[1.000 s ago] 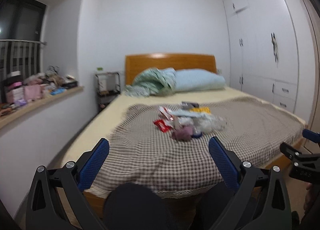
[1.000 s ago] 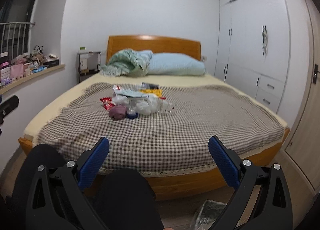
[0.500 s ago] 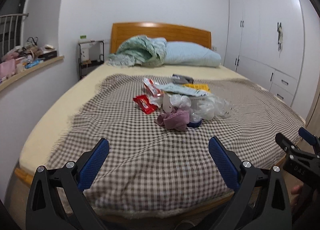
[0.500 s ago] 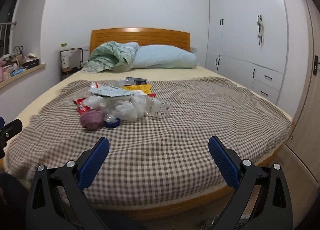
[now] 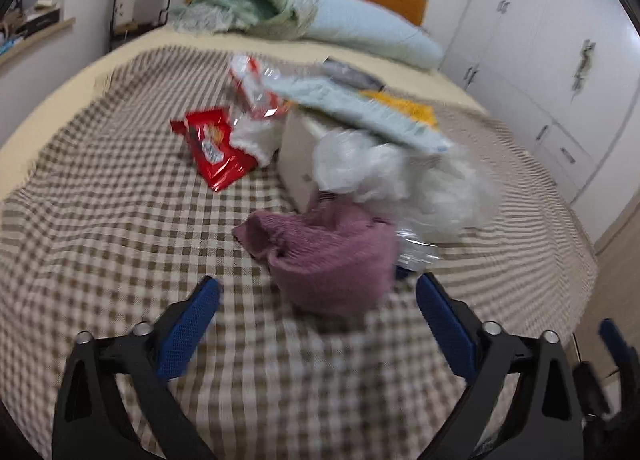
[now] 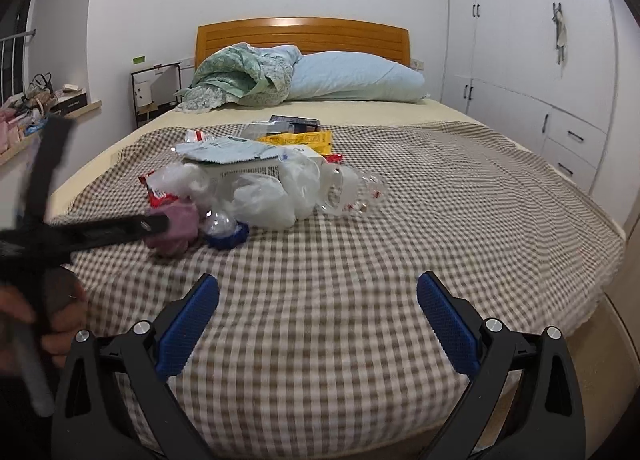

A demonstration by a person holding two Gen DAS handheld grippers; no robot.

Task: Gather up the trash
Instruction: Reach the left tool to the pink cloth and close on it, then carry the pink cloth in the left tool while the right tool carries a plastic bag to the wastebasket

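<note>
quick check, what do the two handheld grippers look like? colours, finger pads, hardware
Both match: the left gripper and right gripper have black triangular-cutout frames, silver pivot bolts, and two fingers faced with blue textured pads. In the right wrist view the left gripper shows as a blurred black bar, gripped by a hand. No cables or sleeves visible; markings unreadable.

This is a bedroom in a home. A wide bed (image 6: 440, 219) with a wooden headboard (image 6: 304, 33), a pale blue pillow (image 6: 352, 77) and a checked blanket (image 6: 400, 260) fills the middle. White built-in wardrobes (image 6: 540, 59) stand on the right, a small bedside rack (image 6: 154, 93) far left, a cluttered window ledge (image 6: 44, 103) beside it.
</note>
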